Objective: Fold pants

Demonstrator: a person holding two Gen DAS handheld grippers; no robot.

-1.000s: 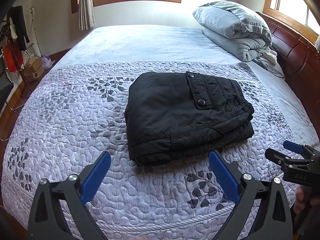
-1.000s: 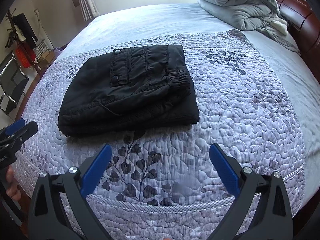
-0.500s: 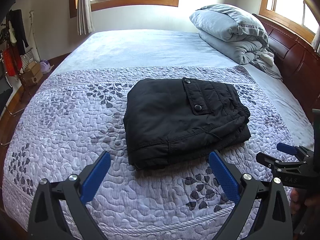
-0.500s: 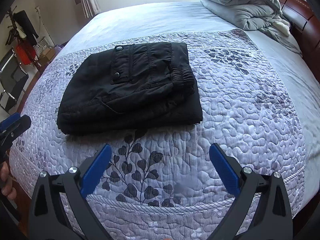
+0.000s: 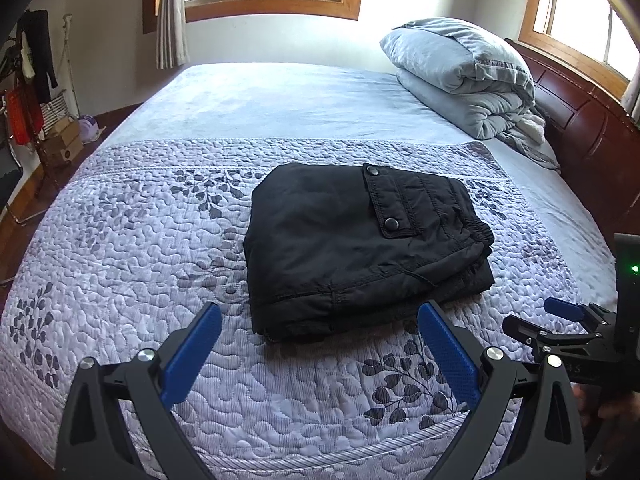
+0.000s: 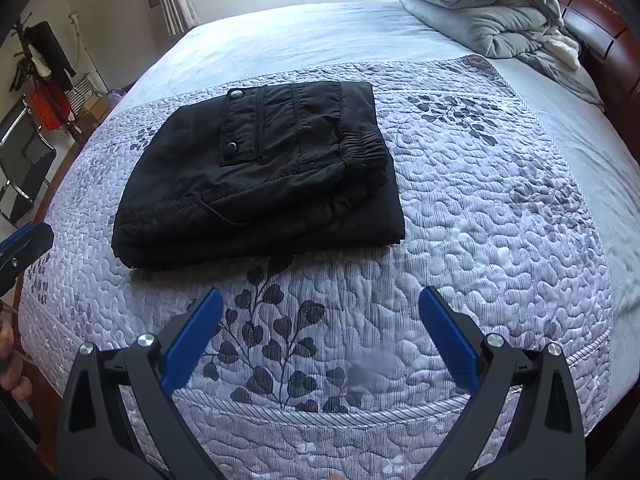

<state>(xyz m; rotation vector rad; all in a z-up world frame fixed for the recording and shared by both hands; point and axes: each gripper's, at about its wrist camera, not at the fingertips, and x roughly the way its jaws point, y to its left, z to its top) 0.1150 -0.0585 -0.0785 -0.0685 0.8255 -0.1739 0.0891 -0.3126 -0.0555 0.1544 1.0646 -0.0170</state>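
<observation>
The left claw (image 5: 318, 354) hangs with its blue-padded fingers (image 5: 191, 356) spread wide apart, gripping nothing, just short of the near edge of the folded pants (image 5: 352, 244). The right claw (image 6: 320, 338) is likewise wide open and empty, on the near side of the pants. Fingers of the person's left hand (image 6: 10, 364) wrap that claw's handle.

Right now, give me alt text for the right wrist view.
Folded black pants lie on a quilted lavender bedspread, untouched. The open right gripper hovers near the bed's edge, and a grey folded duvet sits by the headboard.
</observation>
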